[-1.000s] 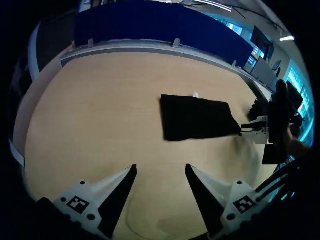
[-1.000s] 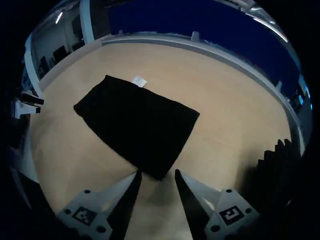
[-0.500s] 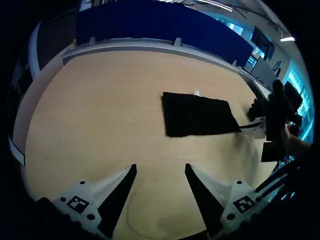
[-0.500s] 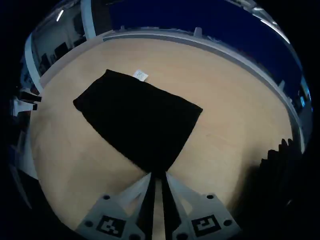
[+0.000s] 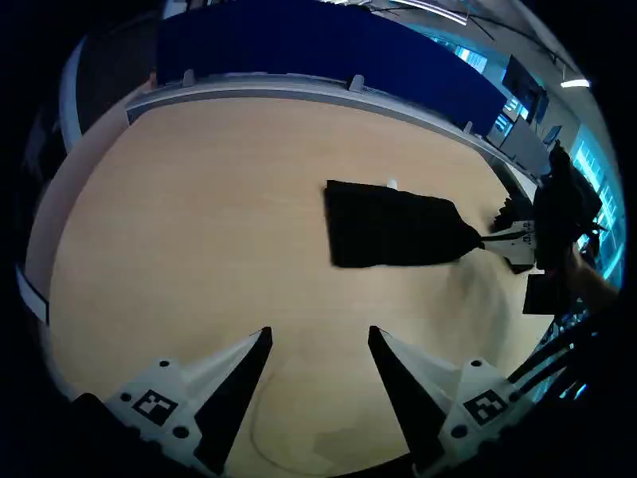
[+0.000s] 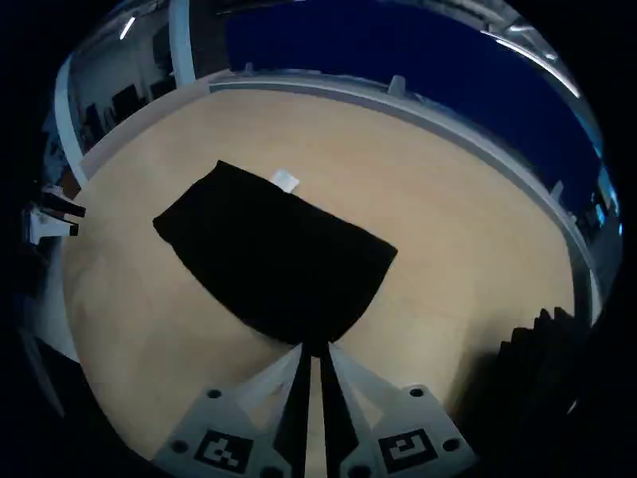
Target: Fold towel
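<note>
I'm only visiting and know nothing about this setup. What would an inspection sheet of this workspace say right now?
Surface: light wooden table.
Job's things: black towel lying flat, with a white tag at its far edge.
Clutter: dark ridged object near the table's edge, too dark to identify.
Grippers: left claw open over bare wood, apart from the towel; right claw shut on the towel's near corner.
Cables: dark cables beside the left claw.
Surroundings: blue partition along the table's far side.
</note>
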